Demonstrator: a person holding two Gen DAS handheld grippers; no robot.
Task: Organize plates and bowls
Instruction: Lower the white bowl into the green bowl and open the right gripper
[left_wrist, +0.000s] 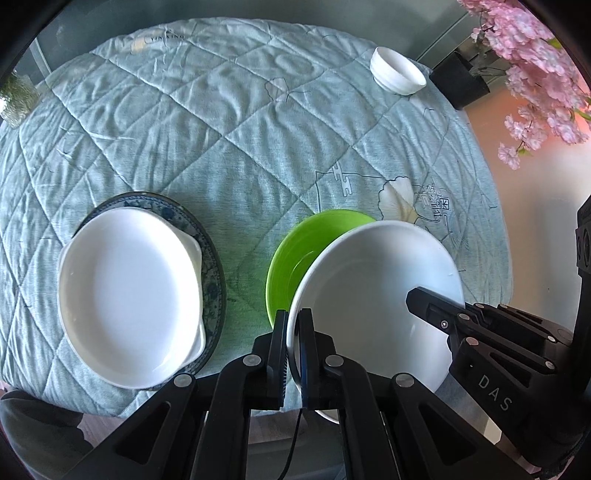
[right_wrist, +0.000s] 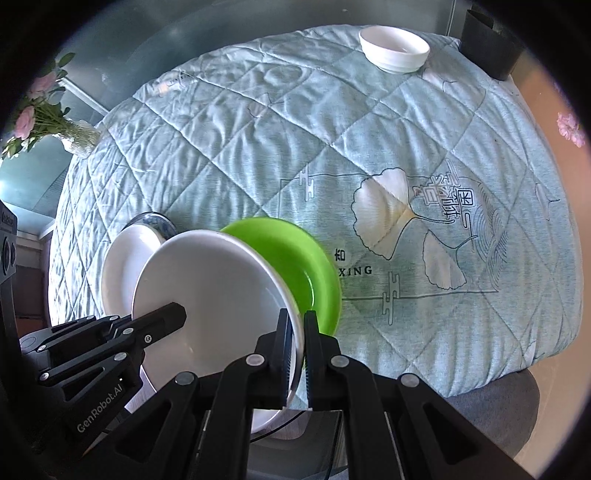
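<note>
A large white bowl is held above a green bowl on the quilted cloth. My left gripper is shut on the white bowl's left rim. My right gripper is shut on its right rim; its finger shows inside the bowl in the left wrist view. The white bowl partly hides the green bowl. To the left, a white plate lies on a blue-patterned plate. A small white bowl stands at the far edge, also in the right wrist view.
The round table carries a light blue quilted cloth. A black box and pink blossoms are at the far right. A vase with flowers stands at the far left. The table's front edge is close under the grippers.
</note>
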